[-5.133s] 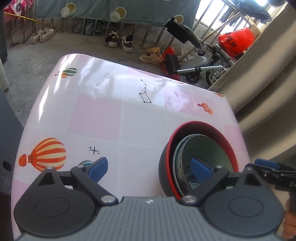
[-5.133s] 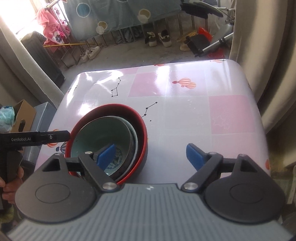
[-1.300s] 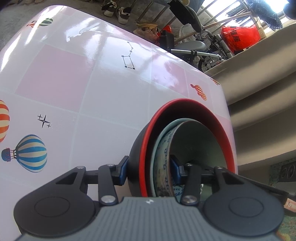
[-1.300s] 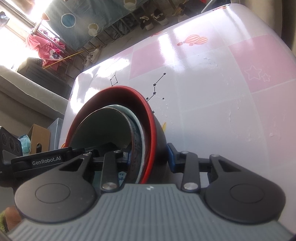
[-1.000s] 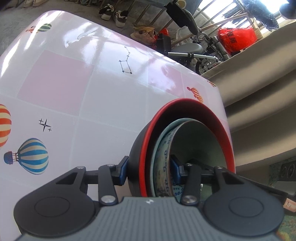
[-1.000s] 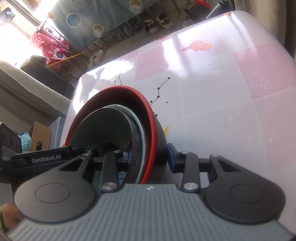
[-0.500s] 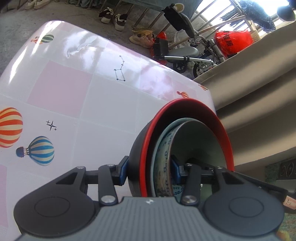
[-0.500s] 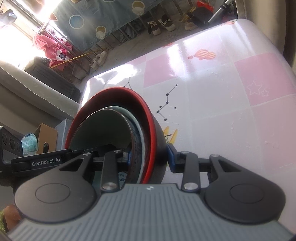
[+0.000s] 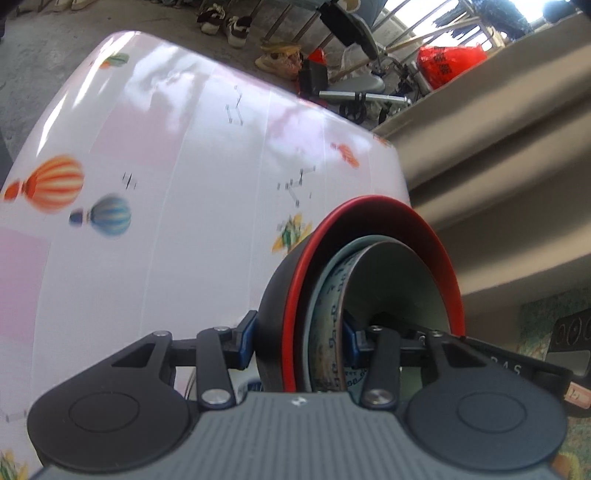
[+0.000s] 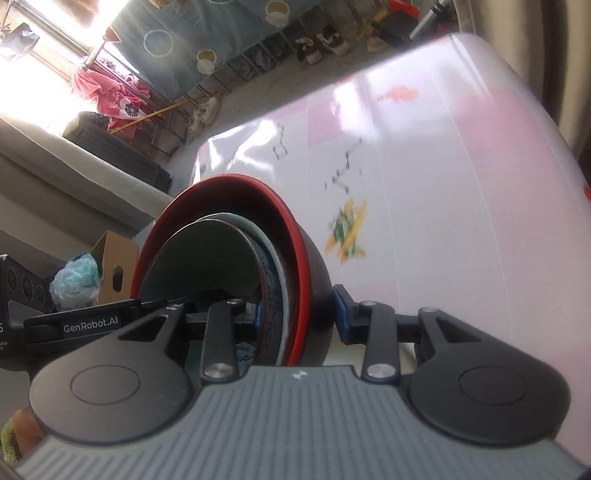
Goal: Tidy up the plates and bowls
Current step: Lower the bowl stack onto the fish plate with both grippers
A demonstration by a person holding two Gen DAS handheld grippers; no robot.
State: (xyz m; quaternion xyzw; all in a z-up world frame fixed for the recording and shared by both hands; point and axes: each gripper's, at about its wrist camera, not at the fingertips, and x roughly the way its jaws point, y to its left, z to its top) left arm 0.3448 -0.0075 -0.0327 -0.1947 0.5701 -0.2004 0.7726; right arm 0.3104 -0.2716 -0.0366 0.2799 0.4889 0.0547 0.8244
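A stack of nested bowls is held between both grippers: a black bowl with a red rim (image 9: 373, 206) outside and a pale green patterned bowl (image 9: 332, 295) inside. My left gripper (image 9: 299, 339) is shut on the stack's near rim. My right gripper (image 10: 299, 314) is shut on the opposite rim; the red-rimmed bowl (image 10: 295, 236) and green bowl (image 10: 207, 258) show there too. The stack is raised and tilted above the pink balloon-print table (image 9: 166, 184). The bowls' bases are hidden.
The table (image 10: 461, 166) ends close on the far side. Beyond it lie shoes (image 9: 221, 22), a red bag (image 9: 450, 62) and a wheeled chair frame (image 9: 354, 88). A cardboard box (image 10: 110, 258) stands beside the table. Beige curtains (image 9: 498, 147) hang at the right.
Both grippers closed on the bowl stack and lifted it. In the last second the stack has travelled along the table; the table prints now slide past blurred.
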